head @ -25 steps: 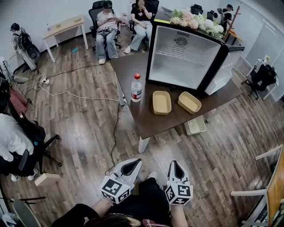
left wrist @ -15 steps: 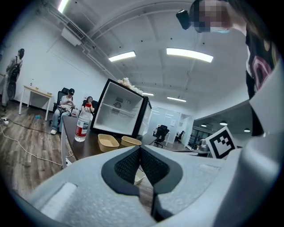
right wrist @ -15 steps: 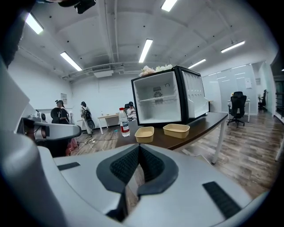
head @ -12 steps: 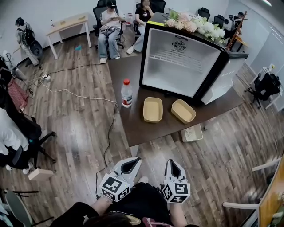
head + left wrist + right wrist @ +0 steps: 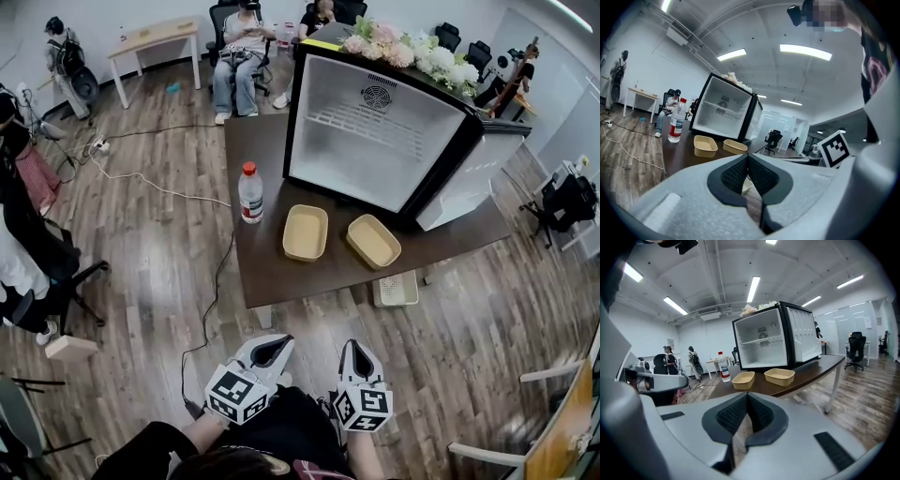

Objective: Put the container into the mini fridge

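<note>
Both pinched shut, empty — left gripper (image 5: 279, 341), right gripper (image 5: 352, 346), well short of the table (image 5: 272, 272). Near its front edge, before the open mini fridge (image 5: 375, 131): left container (image 5: 306, 232), right container (image 5: 374, 241).

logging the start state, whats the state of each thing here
mini fridge: door open, empty
left container: open, empty, on table
right container: open, empty, on table
bottle: upright, capped
left claw: shut, empty
right claw: shut, empty
</note>
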A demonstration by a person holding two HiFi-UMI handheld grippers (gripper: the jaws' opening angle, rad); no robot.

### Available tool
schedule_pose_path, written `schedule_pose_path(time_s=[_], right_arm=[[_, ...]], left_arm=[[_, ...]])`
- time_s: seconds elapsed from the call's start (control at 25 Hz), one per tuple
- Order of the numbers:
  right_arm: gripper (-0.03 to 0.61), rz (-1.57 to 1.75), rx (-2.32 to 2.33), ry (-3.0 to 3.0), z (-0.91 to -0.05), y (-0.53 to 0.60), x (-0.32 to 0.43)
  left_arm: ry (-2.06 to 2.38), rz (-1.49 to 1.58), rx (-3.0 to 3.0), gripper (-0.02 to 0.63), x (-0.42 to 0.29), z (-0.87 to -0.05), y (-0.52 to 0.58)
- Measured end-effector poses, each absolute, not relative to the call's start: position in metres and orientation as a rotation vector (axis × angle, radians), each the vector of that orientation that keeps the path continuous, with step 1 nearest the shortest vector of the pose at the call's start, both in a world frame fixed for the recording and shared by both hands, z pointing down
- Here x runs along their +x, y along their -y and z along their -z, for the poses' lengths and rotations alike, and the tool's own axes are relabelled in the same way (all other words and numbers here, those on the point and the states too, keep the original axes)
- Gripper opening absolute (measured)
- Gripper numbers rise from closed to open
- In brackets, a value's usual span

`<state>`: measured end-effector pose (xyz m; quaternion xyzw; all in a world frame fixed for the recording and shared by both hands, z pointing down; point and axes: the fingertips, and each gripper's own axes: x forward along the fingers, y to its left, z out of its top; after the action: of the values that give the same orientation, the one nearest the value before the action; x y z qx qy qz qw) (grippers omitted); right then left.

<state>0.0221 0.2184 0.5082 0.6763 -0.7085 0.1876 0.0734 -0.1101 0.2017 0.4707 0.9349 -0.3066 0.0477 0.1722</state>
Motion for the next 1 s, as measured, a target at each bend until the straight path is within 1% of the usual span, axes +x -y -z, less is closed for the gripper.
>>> schedule_pose_path(time_s=[0.52,0.76,1.0], right_arm=[[0.011,-0.683,2.145,1.999,-0.533,-0.218,0.061],[0.009,-0.704,2.192,1.944,-0.531,-0.199,0.083],[0.009,-0.683,2.189,1.941,-0.526,-0.157,0.090]], left_arm=[[0.812,-0.182,2.650,0.008,-0.081,-0.484,-0.177],[0.763,-0.188,2.675,0.008,-0.056,-0.485,-0.141],[0.757,-0.176,2.688,0.008,-0.045,-0.483,-0.096]])
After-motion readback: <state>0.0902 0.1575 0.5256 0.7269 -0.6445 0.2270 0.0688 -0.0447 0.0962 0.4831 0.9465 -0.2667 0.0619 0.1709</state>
